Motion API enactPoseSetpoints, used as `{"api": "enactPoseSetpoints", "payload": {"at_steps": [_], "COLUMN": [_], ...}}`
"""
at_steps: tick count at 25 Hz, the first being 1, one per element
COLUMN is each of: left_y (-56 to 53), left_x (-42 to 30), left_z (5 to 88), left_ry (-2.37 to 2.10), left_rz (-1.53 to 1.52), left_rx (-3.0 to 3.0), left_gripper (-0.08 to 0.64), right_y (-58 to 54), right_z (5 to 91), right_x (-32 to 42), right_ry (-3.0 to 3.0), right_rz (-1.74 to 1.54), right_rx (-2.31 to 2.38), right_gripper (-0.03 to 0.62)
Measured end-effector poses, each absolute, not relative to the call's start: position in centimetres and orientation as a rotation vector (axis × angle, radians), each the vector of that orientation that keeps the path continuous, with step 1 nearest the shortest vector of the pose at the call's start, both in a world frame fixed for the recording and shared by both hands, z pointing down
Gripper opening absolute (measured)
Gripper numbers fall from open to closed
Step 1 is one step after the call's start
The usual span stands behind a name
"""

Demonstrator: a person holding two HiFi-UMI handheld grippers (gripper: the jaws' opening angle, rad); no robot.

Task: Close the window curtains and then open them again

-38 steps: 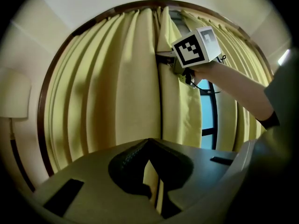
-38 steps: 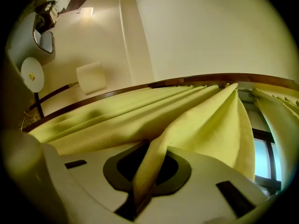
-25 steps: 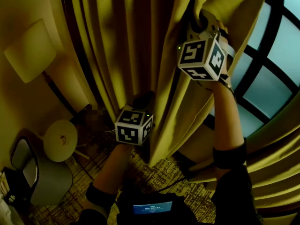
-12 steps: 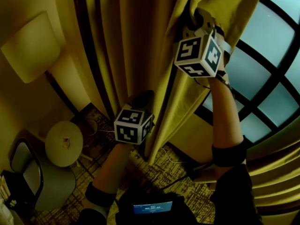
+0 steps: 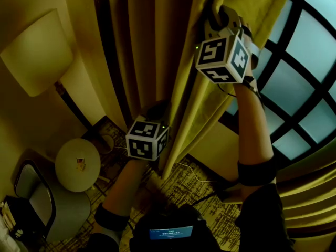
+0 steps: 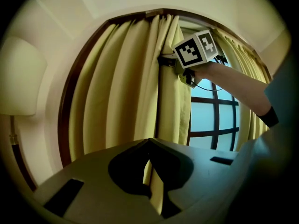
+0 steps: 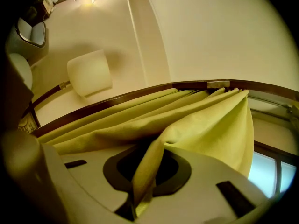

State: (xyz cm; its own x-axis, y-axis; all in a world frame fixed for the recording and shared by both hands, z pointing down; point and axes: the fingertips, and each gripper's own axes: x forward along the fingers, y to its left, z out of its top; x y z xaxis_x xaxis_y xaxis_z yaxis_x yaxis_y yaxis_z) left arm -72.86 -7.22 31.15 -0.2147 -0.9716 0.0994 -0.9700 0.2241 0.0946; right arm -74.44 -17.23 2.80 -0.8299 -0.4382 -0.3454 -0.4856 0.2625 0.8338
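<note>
— Left claw (image 6: 150, 143) first: what are its jaws doing?

— They are pressed together at the tips. A thin edge of the yellow-green fabric curtain (image 6: 140, 78) is pinched between them, and the strip of cloth runs down through the hollow behind the tips. In the head view this claw sits low on the curtain's free edge, with its marker cube facing up.

— And the right claw (image 7: 148, 174)?

— It is clamped as well, on a thicker fold of the same curtain. The cloth bunches at the jaws and fans away towards the dark wooden arched trim (image 7: 117, 97). This claw grips the same free edge higher up than the left one, on a raised arm.

— Where does the curtain hang?

— It is gathered in deep pleats at the left side of the dark-framed grid window with pale blue panes (image 5: 299, 72). Both claws hold its free edge in front of the glass, and the panes show bare to the right of that edge.

— What stands around it?

— Left of the pleats, a floor lamp with a cream cylindrical shade (image 5: 37, 56) stands by the wall. Lower down is a grey chair with a dark frame (image 5: 37, 203). Under the curtain's foot lies a patterned carpet (image 5: 194, 185), with a thin pale cable (image 5: 191, 169) on it.
</note>
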Motion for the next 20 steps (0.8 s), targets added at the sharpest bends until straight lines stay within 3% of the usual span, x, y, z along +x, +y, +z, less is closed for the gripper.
{"api": "enactPoseSetpoints", "payload": {"at_steps": [20], "left_y": [-11.4], "left_x": [-80.8], "left_z": [30.0], "left_ry": [-2.427], "left_rz": [-0.061], "left_rx": [1.705], "left_gripper": [0.001], "right_y": [-19.6], "right_z": [3.7], "right_x": [-80.9], "right_ry": [2.438], "right_rz": [1.670], "right_rx": [-0.766], "right_gripper": [0.040]}}
